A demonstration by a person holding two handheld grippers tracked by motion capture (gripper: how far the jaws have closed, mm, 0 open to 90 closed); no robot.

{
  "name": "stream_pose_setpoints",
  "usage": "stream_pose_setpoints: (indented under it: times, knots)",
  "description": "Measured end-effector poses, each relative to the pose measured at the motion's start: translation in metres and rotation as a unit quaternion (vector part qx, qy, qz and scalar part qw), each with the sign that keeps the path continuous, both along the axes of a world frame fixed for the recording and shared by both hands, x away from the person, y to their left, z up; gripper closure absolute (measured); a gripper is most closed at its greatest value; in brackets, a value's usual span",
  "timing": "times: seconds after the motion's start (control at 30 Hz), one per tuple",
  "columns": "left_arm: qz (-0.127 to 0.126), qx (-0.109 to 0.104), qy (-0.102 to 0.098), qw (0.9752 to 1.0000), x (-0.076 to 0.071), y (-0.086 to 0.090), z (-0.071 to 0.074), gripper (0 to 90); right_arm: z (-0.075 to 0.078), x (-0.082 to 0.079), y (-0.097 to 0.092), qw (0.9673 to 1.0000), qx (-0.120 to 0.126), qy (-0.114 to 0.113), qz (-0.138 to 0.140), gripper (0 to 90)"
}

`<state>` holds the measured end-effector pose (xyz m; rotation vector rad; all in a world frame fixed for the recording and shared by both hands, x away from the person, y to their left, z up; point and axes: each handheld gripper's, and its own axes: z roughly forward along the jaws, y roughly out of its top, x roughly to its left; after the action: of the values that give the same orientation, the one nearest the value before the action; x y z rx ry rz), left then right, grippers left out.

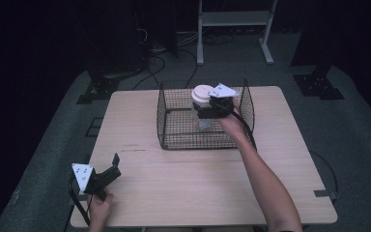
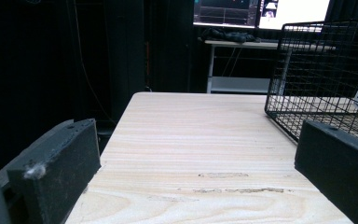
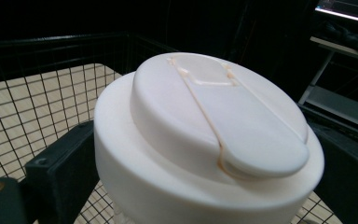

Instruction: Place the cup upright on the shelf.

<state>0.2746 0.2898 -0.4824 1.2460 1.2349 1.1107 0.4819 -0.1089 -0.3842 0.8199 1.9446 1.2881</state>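
Observation:
A black wire basket (image 1: 198,145) stands at the back middle of the wooden table (image 1: 188,188). Inside it is a clear bottle with a wide white cap (image 1: 202,93), upright, and my right gripper (image 1: 202,111) is shut on it from the right. In the right gripper view the cap (image 3: 205,121) sits between both black jaws, with the basket's mesh (image 3: 42,98) behind; the bottle's base is hidden. My left gripper (image 1: 116,166) rests near the table's front left corner, open and holding nothing. In its own view the left gripper (image 2: 196,163) faces bare wood with the basket (image 2: 326,70) at the right.
A white shelf frame (image 1: 234,19) and loose cables lie on the floor behind the table. Black stand bases (image 1: 319,84) sit at the back right and back left. Lit monitors (image 2: 261,11) stand on a desk beyond. Bare wood stretches between the basket and the front edge.

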Motion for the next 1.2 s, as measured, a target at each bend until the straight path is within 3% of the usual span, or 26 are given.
stream_pose_setpoints:
  times: [0.2,1.2]
  knots:
    - [0.001,-0.001,0.001,1.0,0.0,0.0002,0.0,0.0,-0.0066,0.0027,0.0,0.9998,-0.02,0.009,-0.002,3.8]
    - [0.0,0.0,0.0,1.0,0.0,-0.0001,0.0001,0.0,-0.0045,0.0033,-0.0077,0.9995,-0.017,0.023,-0.009,2.6]
